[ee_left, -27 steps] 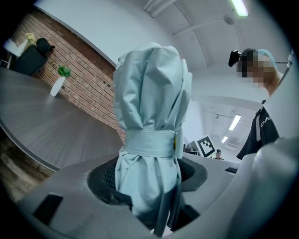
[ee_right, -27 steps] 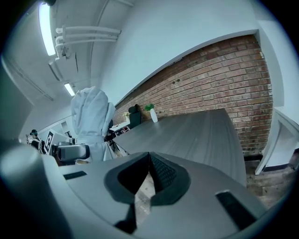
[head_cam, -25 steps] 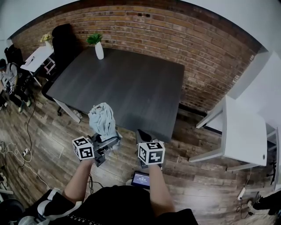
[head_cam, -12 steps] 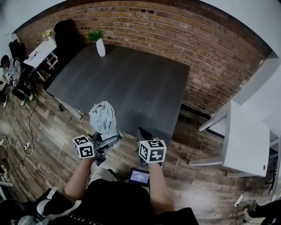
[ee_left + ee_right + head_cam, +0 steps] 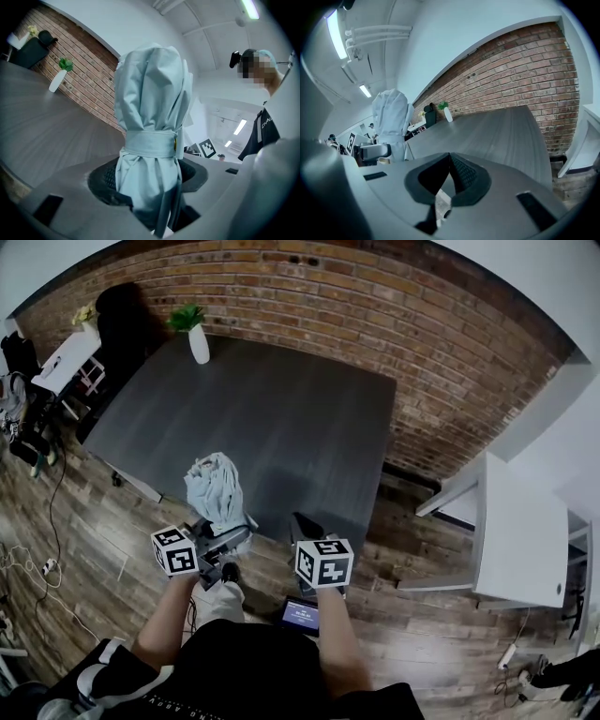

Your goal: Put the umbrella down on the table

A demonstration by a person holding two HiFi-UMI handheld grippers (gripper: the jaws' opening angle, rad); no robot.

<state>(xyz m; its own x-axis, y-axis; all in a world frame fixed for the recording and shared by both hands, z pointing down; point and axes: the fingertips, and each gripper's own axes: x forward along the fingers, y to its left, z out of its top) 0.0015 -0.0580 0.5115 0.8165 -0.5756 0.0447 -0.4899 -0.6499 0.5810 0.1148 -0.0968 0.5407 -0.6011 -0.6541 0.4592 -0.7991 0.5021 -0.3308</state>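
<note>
Stands nearer the table (image 5: 281,427) than a second ago, with a shoe (image 5: 228,571) newly forward at 6 o'clock and both hands carried toward 12 o'clock along with the body. Brings the umbrella (image 5: 214,491) over the table's near edge, at about 7 o'clock from the tabletop's middle, upright and folded, bound by its strap (image 5: 150,143), apparently not yet resting on the top. Keeps the left gripper (image 5: 223,538) clamped on the umbrella's lower part, jaws wide around the bundled cloth, no different from a second ago. Shows the right gripper (image 5: 304,525) just beside it, at 3 o'clock of the left, jaws closed together on nothing. Means, most likely, an approach nearly over, with the lowering and the release yet to come; probably calls for a tilt onto the side and a little more reach toward 12 o'clock, for a landing well in from the edge. Offers a broad, dark, wood-grained top, flat and matte, kind to a soft bundle unlikely to roll. Backs onto a brick wall (image 5: 375,315) from 11 to 2 o'clock, above a plank floor (image 5: 103,540) all round. Holds a white desk (image 5: 525,521) at 3 o'clock, a smaller white table (image 5: 61,357) at 10 o'clock, a white vase with a green plant (image 5: 198,345) on the table's far corner at 11 o'clock, a small lit screen (image 5: 300,615) on the floor at 6 o'clock, and loose cables (image 5: 42,563) at 8 o'clock.
</note>
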